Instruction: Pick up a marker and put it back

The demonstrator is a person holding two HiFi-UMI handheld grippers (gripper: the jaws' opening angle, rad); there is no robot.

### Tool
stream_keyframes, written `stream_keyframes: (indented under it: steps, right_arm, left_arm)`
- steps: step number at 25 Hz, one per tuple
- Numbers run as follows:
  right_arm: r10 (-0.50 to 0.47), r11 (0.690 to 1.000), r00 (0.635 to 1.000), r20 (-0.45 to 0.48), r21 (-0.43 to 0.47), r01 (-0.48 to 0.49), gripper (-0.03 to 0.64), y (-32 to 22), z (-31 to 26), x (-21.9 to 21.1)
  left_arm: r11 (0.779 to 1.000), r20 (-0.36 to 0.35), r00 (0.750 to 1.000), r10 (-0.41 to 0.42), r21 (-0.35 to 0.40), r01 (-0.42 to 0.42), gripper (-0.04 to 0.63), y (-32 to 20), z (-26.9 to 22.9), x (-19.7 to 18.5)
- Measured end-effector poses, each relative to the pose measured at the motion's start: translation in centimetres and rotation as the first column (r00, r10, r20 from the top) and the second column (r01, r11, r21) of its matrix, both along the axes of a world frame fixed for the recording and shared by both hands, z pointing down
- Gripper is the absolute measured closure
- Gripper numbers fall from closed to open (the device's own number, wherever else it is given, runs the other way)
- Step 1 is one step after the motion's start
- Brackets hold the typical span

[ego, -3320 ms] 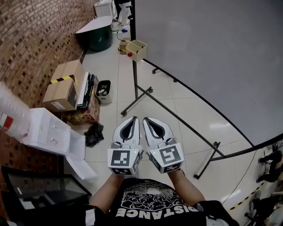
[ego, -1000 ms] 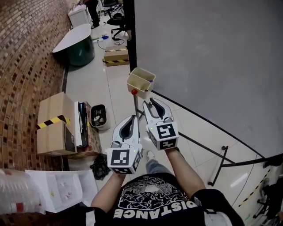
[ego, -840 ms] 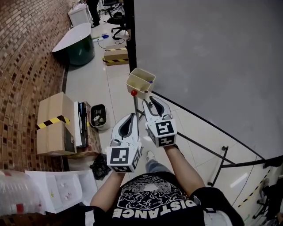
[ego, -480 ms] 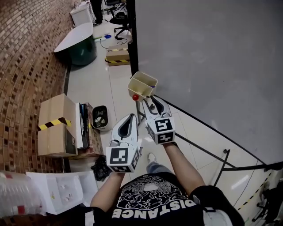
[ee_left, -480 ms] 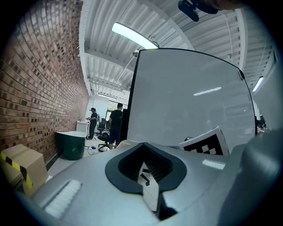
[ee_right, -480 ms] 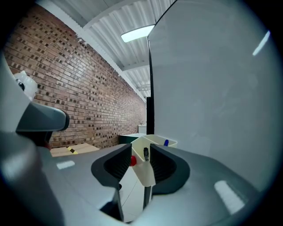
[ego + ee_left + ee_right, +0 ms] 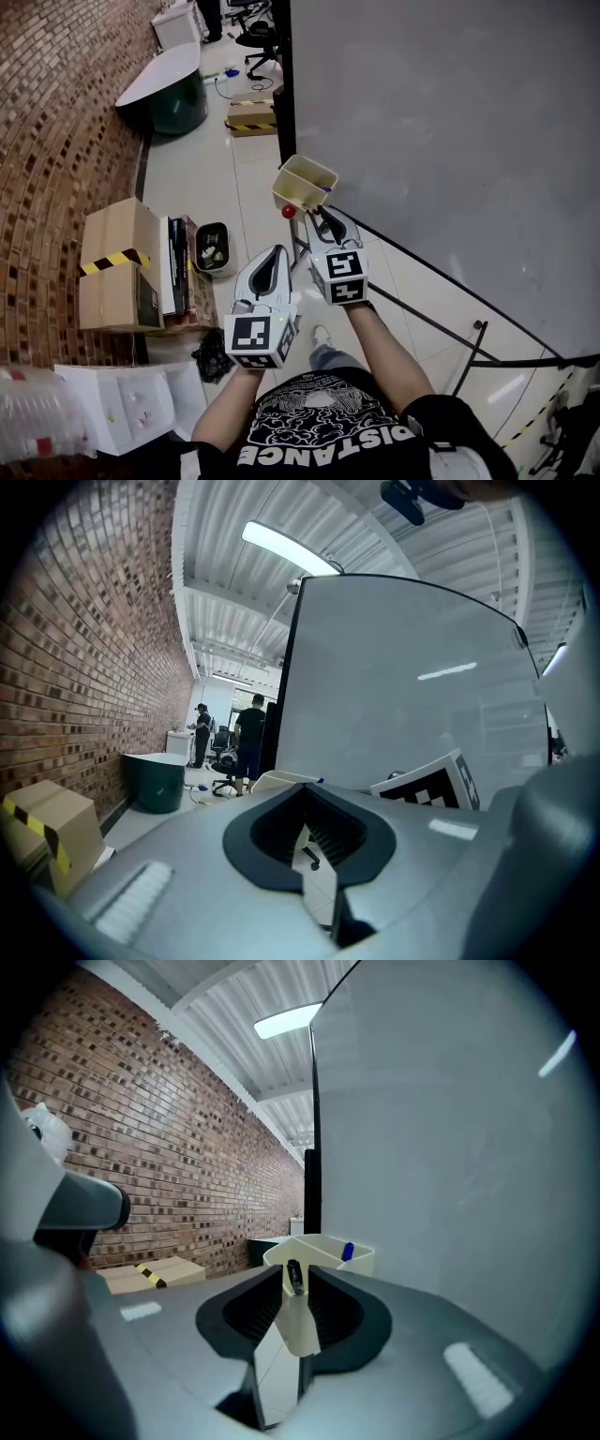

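**A:** Near the centre of the head view, what is your right gripper (image 7: 323, 217) doing?

**B:** It reaches up to the cream holder (image 7: 291, 199) that hangs at the lower left corner of the whiteboard (image 7: 450, 122). Its jaws are closing, and a black marker (image 7: 294, 1277) stands upright between their tips, at the middle of the right gripper view. I see a thin gap on each side of it, so the pads are not pressing on it yet.

**A:** Where does that marker sit?

**B:** Its lower end goes down into the holder, at the near rim. Which compartment, I cannot tell. A blue marker (image 7: 348, 1252) pokes up at the far rim, just right of centre.

**A:** And your left gripper (image 7: 274, 253)?

**B:** It is lower and further left in the head view, apart from the holder. Its jaws are together at the tips, with nothing between them. A red knob (image 7: 289, 212) shows just under the holder, between the two grippers' tips
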State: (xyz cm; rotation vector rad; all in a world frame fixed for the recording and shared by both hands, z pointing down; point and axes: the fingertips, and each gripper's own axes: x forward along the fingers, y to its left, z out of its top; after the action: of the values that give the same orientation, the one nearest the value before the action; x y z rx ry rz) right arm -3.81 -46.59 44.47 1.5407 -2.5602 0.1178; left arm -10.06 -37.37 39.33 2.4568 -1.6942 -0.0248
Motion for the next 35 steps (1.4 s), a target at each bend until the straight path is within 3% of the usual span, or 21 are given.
stream_keyframes:
  steps: [3, 16, 35]
  right_arm:
    - [0.012, 1.0, 1.0, -0.013, 0.005, -0.012, 0.575, 0.0, 0.3, 0.1]
    - [0.028, 0.999, 0.999, -0.026, 0.018, -0.027, 0.583, 0.2, -0.5, 0.3]
    - [0.04, 0.987, 0.999, 0.025, 0.157, -0.043, 0.583, 6.5, -7.3, 1.8]
  left_arm:
    - [1.0, 0.0, 1.0, -0.005, -0.009, 0.005, 0.589, 0.1, 0.4, -0.2]
    - [1.0, -0.006, 1.0, -0.018, -0.008, 0.017, 0.589, 0.3, 0.4, -0.8]
    - [0.999, -0.001, 1.0, 0.027, 0.033, -0.027, 0.589, 4.3, -0.9, 0.4]
